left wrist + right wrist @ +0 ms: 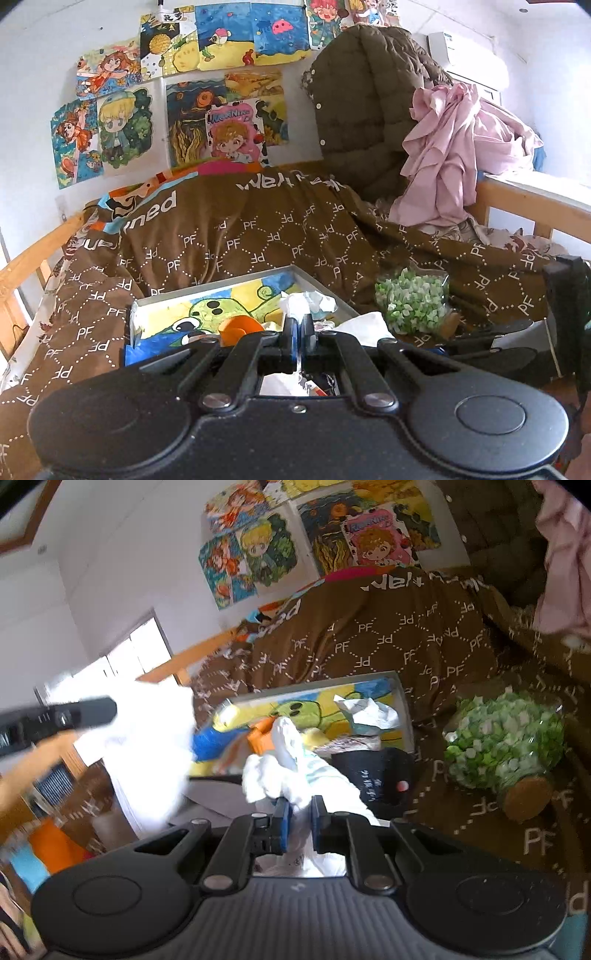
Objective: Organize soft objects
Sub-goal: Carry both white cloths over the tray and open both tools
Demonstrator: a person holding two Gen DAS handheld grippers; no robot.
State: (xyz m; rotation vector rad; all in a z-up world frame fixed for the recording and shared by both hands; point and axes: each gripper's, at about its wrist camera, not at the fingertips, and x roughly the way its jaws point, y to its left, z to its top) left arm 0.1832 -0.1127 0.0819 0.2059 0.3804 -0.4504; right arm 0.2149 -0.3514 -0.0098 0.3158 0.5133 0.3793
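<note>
The right gripper [300,812] is seen closed down on a white cloth [295,771], which is bunched between its blue pads [283,821] and stands up in front of them; a pale green stripe is visible on the fabric. The cloth is held just above the near edge of a shallow tray [404,701] that lies on the bed.

The left gripper [300,328] is drawn almost fully together, only a thin gap being left between its pads. Whether anything is pinched there cannot be told; a crumpled white tissue [308,301] is seen just beyond the tips, in the tray [317,282].

The step in hand is judged to be the carrying of the cloth to the tray, where other soft things are gathered: the tissue, something orange [240,326], and a dark cloth [373,773] at the tray's near corner. A lowering over a free part of the tray and a release are what the next move is judged to call for, with care taken that the cloth is not dropped outside the rim.

Beside the tray a glass jar [506,746] of green and white bits, closed by a cork, is lying on the brown blanket [258,236]. "PF" is printed repeatedly on the blanket, and larger white letters ending in "ned" can be read. White writing on the dark cloth cannot be made out. Drawings [155,107] are fixed to the wall; pink cloth [450,155] is heaped further back.
</note>
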